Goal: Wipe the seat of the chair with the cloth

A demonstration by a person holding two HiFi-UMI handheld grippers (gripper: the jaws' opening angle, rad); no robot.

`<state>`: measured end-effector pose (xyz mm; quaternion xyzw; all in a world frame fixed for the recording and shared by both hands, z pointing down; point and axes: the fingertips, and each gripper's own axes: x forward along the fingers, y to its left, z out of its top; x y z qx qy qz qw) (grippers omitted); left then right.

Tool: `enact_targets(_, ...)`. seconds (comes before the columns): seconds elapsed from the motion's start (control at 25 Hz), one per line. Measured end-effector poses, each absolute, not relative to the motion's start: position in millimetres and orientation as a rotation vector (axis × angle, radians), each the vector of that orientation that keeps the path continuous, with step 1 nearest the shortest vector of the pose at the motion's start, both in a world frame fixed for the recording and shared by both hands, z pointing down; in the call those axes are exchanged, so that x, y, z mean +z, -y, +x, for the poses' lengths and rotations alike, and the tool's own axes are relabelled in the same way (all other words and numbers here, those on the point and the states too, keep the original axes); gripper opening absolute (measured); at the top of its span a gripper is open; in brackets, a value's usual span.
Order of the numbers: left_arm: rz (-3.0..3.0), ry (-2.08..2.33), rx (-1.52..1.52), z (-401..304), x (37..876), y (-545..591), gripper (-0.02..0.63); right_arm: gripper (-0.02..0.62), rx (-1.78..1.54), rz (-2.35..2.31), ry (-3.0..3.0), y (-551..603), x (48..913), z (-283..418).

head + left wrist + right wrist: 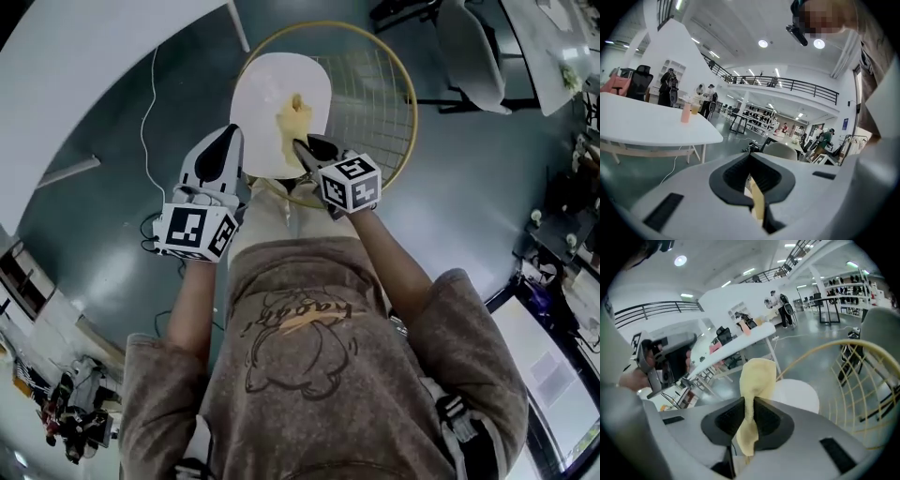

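Holding cloth (294,117) over the seat (267,84)

We found the right gripper (302,145) clenched on the yellow cloth, which lay forward of its jaws over the white seat. The left gripper (228,141), jaws together and empty, stood at the seat's near-left edge.

I'm standing in a big open hall, part lab, part office: a railed mezzanine (797,86) overhead, round ceiling lights (762,43), long white tables (642,124), black office chairs (641,77), stocked shelving (757,117) and polished grey floor (103,225)
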<state>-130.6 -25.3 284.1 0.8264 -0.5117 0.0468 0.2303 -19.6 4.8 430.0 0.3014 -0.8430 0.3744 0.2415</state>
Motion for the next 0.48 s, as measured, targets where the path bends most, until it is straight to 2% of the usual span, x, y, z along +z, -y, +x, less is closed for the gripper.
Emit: enact_targets(0.48,2.277,1.411,0.006,-122,185,-2,0.009,0.069,0.726,1.023,2.586,17,240,30)
